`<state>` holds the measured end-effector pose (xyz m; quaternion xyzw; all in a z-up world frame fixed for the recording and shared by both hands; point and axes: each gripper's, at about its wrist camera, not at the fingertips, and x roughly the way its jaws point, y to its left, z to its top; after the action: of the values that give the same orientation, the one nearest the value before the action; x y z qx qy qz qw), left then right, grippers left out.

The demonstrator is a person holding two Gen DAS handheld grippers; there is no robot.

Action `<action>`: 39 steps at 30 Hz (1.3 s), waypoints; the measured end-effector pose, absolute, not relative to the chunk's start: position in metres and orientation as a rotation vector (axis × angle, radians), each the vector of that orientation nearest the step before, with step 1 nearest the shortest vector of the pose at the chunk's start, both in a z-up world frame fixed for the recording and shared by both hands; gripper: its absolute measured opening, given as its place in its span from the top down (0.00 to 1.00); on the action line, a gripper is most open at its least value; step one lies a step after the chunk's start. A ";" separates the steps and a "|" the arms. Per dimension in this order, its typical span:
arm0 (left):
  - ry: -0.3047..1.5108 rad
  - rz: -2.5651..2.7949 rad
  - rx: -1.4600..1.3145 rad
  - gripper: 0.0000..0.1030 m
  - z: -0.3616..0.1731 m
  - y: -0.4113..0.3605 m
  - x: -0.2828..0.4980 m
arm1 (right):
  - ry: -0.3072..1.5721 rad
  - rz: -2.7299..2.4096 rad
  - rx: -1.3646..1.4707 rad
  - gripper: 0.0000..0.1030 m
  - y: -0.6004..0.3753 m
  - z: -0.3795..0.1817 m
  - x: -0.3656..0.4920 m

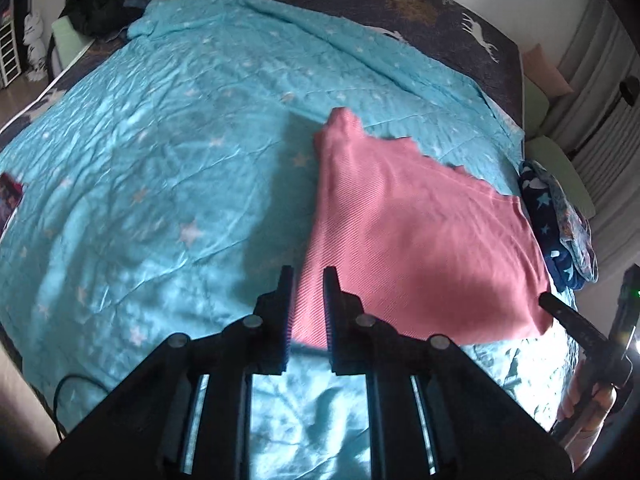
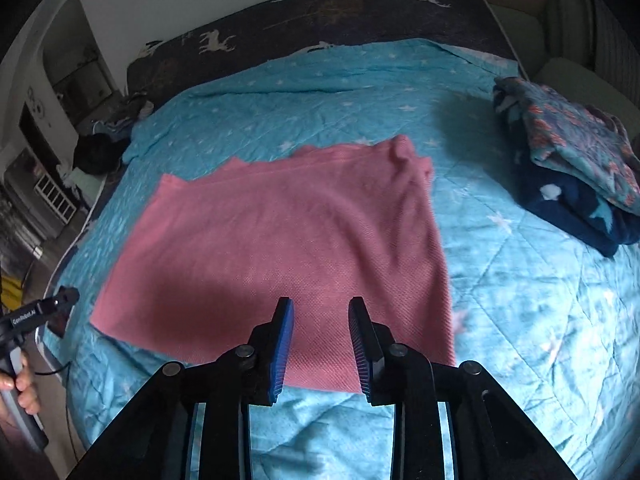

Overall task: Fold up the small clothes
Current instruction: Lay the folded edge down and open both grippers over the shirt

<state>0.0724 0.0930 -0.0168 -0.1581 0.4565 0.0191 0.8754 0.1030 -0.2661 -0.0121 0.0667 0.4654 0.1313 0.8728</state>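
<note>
A pink knitted garment [image 1: 420,240] lies folded flat on the turquoise star quilt [image 1: 160,160], its far edge uneven. My left gripper [image 1: 308,276] hovers over the garment's near left corner, jaws a little apart, with the cloth lying flat below and not pinched. In the right wrist view the pink garment [image 2: 280,240] spreads ahead, and my right gripper [image 2: 320,304] hangs open above its near edge, nothing between the blue pads. At the right edge of the left wrist view, one of the right gripper's fingers [image 1: 560,310] shows beside the garment's near right corner.
A stack of folded clothes [image 2: 572,168], dark blue with stars under a patterned piece, sits at the quilt's right side. Dark loose clothes [image 1: 96,12] lie at the far left corner of the bed. A dark deer-print sheet [image 1: 400,4] borders the quilt. A cable [image 1: 64,392] hangs at the near left.
</note>
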 end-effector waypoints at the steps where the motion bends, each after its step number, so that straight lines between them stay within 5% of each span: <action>1: 0.951 0.001 -0.322 0.87 -0.016 0.085 0.079 | 0.979 0.281 0.141 0.72 -0.264 -0.014 0.108; 9: 1.104 -0.001 -0.281 0.82 -0.069 0.067 0.130 | 1.062 0.208 0.221 0.72 -0.302 -0.055 0.151; 11: 1.116 -0.024 -0.424 0.90 -0.083 0.094 0.127 | 1.065 0.237 0.287 0.74 -0.316 -0.058 0.150; 20: 0.982 -0.154 -0.365 0.80 -0.031 0.070 0.151 | 0.955 0.276 0.212 0.68 -0.297 -0.005 0.187; 28: 1.054 -0.041 -0.231 0.79 -0.069 0.042 0.236 | 1.086 0.172 0.084 0.66 -0.279 -0.049 0.252; 34: 1.048 -0.075 -0.404 0.79 -0.072 0.081 0.228 | 1.039 0.168 0.091 0.67 -0.304 -0.055 0.245; 35: 1.038 -0.078 -0.397 0.78 -0.068 0.081 0.222 | 1.025 0.156 0.082 0.66 -0.303 -0.051 0.239; 37: 1.004 -0.087 -0.389 0.51 -0.058 0.082 0.201 | 0.997 0.149 0.098 0.66 -0.307 -0.041 0.223; 39: 0.984 -0.081 -0.374 0.40 -0.053 0.084 0.177 | 0.979 0.178 0.120 0.66 -0.309 -0.030 0.211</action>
<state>0.1765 0.0839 -0.0533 -0.1786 0.4693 -0.0386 0.8639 0.2112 -0.3087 -0.0304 0.0574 0.4693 0.0854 0.8770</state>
